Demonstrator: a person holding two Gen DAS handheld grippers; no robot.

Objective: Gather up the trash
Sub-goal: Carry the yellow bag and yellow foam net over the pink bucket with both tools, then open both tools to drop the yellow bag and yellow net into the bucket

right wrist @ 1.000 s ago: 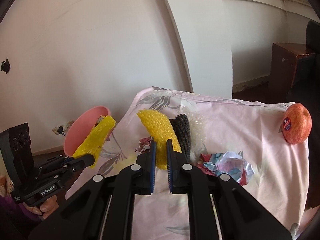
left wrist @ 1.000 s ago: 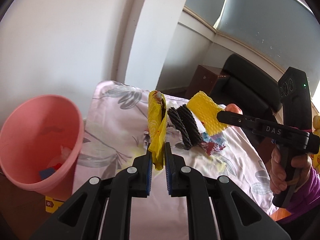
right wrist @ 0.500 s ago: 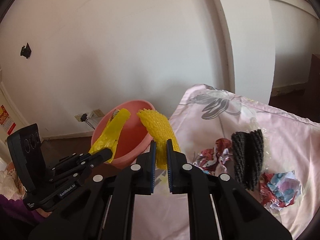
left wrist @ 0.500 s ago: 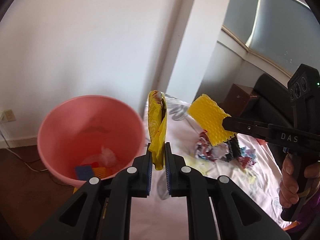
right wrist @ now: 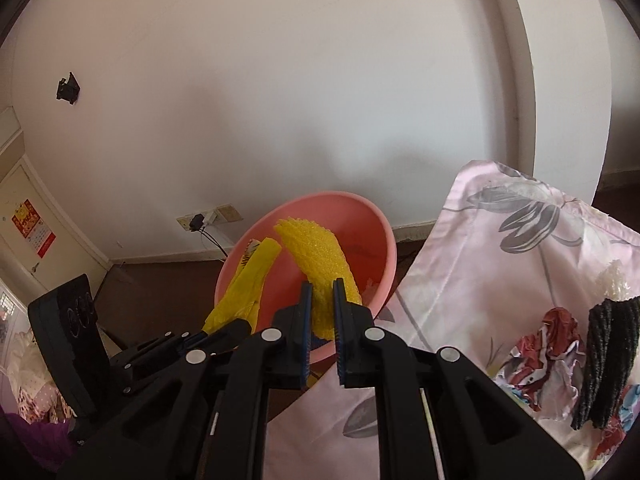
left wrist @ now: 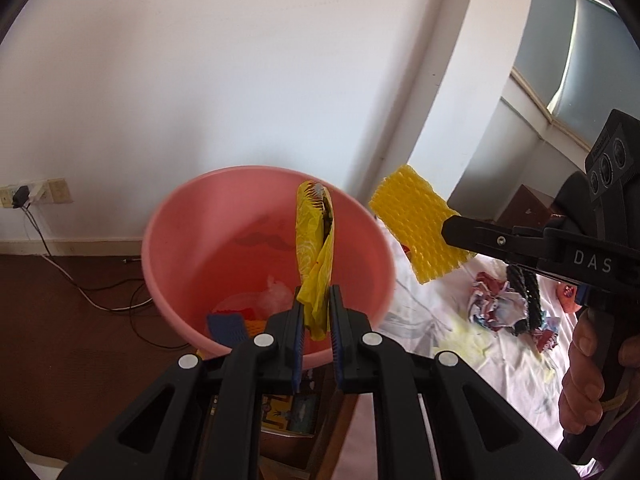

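Observation:
My left gripper [left wrist: 315,312] is shut on a yellow plastic wrapper [left wrist: 314,248] and holds it upright over the pink bin [left wrist: 192,248]. My right gripper [right wrist: 321,308] is shut on a yellow foam net [right wrist: 320,264] in front of the same bin [right wrist: 376,240]. In the left wrist view the foam net [left wrist: 420,236] hangs at the bin's right rim. In the right wrist view the wrapper [right wrist: 244,288] is over the bin's left side. The bin holds blue and clear scraps [left wrist: 228,324].
A table with a pink flowered cloth [right wrist: 500,248] stands right of the bin. On it lie crumpled paper [right wrist: 548,344], a black foam net [right wrist: 608,360] and a white net [right wrist: 614,280]. A wall socket with a cable [left wrist: 24,196] is on the left, above a dark floor.
Both grippers have swung left from over the table to the pink bin, carrying the wrapper and the foam net. The bin now fills the middle of both views.

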